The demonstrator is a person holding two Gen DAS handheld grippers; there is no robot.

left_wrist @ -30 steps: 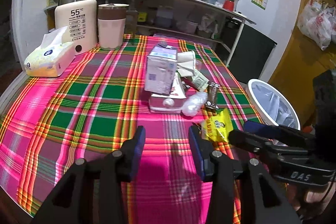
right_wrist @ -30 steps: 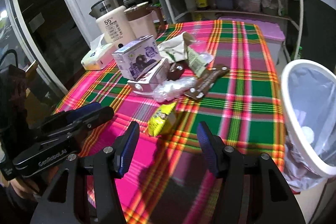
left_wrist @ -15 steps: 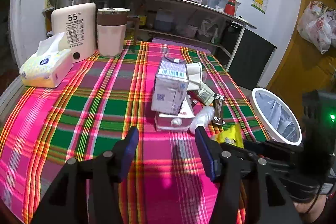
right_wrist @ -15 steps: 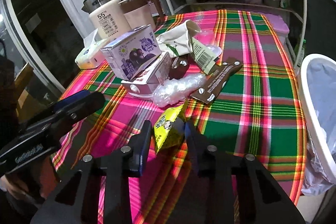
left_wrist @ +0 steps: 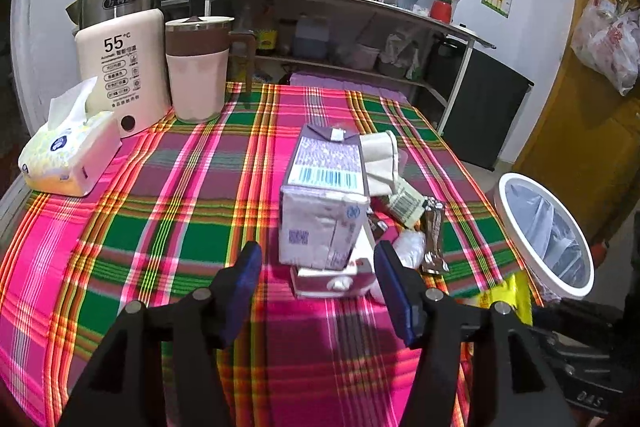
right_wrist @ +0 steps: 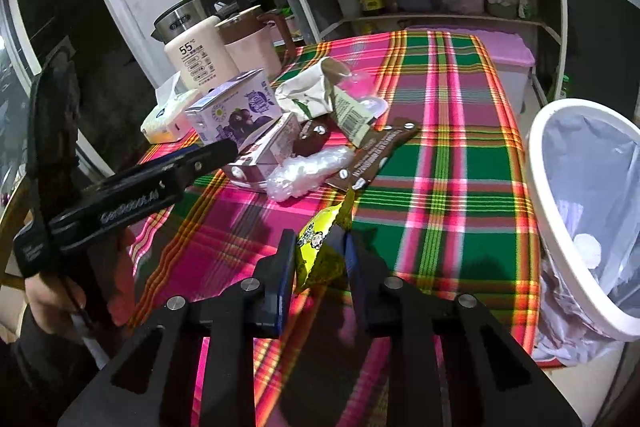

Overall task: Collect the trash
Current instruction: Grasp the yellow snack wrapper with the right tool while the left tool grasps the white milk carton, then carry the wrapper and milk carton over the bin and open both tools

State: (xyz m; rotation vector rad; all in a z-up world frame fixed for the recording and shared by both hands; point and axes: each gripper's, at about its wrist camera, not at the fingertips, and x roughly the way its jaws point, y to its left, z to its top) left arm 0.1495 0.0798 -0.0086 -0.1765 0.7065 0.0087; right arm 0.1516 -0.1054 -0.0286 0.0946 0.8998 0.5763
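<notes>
Since a second ago the right gripper [right_wrist: 319, 259] has gone from wide open to closing on the yellow wrapper [right_wrist: 320, 251], now pinched between its pads, while the left gripper [left_wrist: 316, 281] has advanced toward the purple carton [left_wrist: 324, 199], its jaws opening, empty. The white bin [right_wrist: 576, 211] beside the worktop [right_wrist: 440, 131] holds little; the carton, flat box [left_wrist: 332, 279], plastic film [right_wrist: 308, 171] and brown wrapper [right_wrist: 380, 153] remain uncollected.

The right gripper [right_wrist: 320, 259] angled downward, its jaws closing with a yellow snack packet [right_wrist: 320, 247] pinched between the blue pads. The left gripper [left_wrist: 318, 275] also tilted down, jaws opening and holding nothing. A hand [right_wrist: 52, 291] gripped the left gripper's handle.
</notes>
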